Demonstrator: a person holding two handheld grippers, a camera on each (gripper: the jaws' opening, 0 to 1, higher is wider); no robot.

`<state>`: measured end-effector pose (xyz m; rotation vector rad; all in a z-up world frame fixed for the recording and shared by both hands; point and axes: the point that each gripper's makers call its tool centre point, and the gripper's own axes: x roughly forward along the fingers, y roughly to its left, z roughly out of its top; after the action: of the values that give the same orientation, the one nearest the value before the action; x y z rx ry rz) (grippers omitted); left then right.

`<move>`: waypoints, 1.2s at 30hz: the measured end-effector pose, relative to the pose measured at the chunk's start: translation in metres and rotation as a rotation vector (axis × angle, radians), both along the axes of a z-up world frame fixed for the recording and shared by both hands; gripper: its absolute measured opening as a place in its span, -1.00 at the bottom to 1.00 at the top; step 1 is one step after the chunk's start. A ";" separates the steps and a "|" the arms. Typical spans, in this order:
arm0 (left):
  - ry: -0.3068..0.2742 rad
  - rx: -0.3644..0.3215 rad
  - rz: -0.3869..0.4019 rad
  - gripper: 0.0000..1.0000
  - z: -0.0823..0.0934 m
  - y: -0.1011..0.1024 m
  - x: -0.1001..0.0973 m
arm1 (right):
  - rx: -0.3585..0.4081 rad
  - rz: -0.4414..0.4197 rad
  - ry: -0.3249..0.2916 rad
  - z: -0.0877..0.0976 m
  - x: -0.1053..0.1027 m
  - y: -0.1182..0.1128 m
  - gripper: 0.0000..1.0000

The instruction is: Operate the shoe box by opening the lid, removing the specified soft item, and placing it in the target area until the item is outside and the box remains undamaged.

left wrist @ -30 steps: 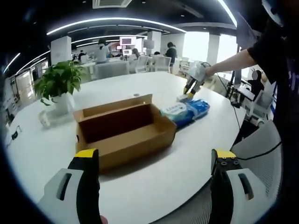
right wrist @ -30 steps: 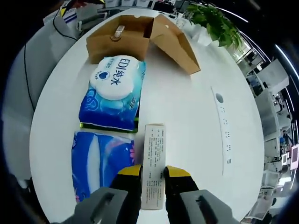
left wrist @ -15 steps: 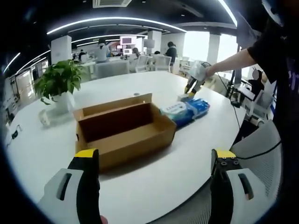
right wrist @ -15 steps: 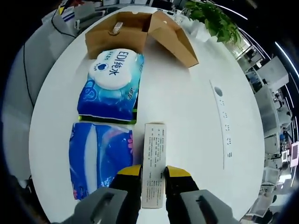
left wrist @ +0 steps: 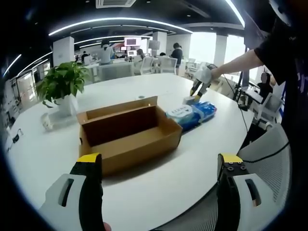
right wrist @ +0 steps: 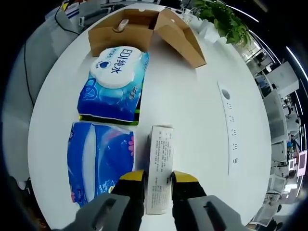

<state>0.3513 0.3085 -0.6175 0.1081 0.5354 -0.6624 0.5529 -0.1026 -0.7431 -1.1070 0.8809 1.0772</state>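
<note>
Currently: shoe box [left wrist: 129, 134], brown cardboard, lid open, on white bench [left wrist: 144, 192]. Beside box: two blue soft packs, near one [right wrist: 114, 84] and far one [right wrist: 98, 159]. Beyond those, small white carton [right wrist: 160, 166], pinched by right tool [right wrist: 157, 179]. Left tool [left wrist: 156, 163] spread wide, short of box, holding nothing.

Left gripper [left wrist: 159, 166]: two black jaws with yellow tips, each rising from a pale grey housing with a dark oblong slot. Right gripper [right wrist: 157, 179]: same build, black jaws capped yellow, grey moulded housings below; in the left gripper view it appears as a white-grey body with yellow-and-black tips. Person [left wrist: 284, 53]: black short-sleeved top, sleeve ending above the elbow, forearm bare.
</note>
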 end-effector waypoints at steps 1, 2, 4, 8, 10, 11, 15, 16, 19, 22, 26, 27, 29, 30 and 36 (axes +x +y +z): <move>0.000 0.002 0.001 0.97 0.000 0.000 0.000 | 0.001 -0.002 -0.001 0.000 0.000 0.000 -0.62; 0.000 0.003 0.002 0.97 0.000 0.001 0.000 | 0.001 -0.004 -0.002 0.000 0.001 0.000 -0.61; 0.001 0.003 0.002 0.97 -0.001 0.001 0.000 | 0.001 -0.008 -0.002 0.000 0.001 0.000 -0.60; -0.001 0.002 0.005 0.97 0.000 0.002 0.000 | 0.004 -0.018 -0.003 0.001 0.001 -0.001 -0.53; -0.003 0.000 0.007 0.97 0.000 0.002 0.000 | 0.009 -0.022 -0.006 0.003 0.001 0.000 -0.51; -0.004 0.000 0.007 0.97 0.001 0.002 0.000 | 0.010 -0.026 -0.008 0.004 0.001 0.000 -0.48; -0.013 -0.003 0.012 0.97 0.003 0.004 0.001 | 0.022 -0.043 -0.016 0.009 0.001 0.001 -0.42; -0.015 -0.004 0.013 0.97 0.004 0.005 0.001 | 0.023 -0.051 -0.017 0.011 0.001 0.001 -0.39; -0.021 -0.009 0.017 0.97 0.006 0.007 0.001 | 0.030 -0.063 -0.022 0.015 0.000 0.001 -0.34; -0.028 -0.008 0.017 0.97 0.007 0.008 0.001 | 0.051 -0.093 -0.023 0.020 -0.002 0.003 -0.33; -0.039 -0.011 0.017 0.97 0.009 0.010 0.002 | 0.059 -0.112 -0.025 0.026 -0.006 0.005 -0.28; -0.041 -0.012 0.018 0.97 0.009 0.011 0.002 | 0.064 -0.121 -0.025 0.027 -0.007 0.005 -0.27; -0.046 -0.013 0.021 0.97 0.010 0.012 0.003 | 0.081 -0.154 -0.021 0.029 -0.009 0.006 -0.23; -0.047 -0.013 0.021 0.97 0.011 0.013 0.003 | 0.092 -0.175 -0.021 0.031 -0.010 0.007 -0.21; -0.071 -0.036 0.023 0.97 0.018 0.018 0.005 | 0.157 -0.262 -0.024 0.039 -0.015 0.010 -0.06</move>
<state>0.3567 0.3261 -0.5997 0.0913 0.4558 -0.6431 0.5380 -0.0925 -0.7043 -0.8460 0.8796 0.8975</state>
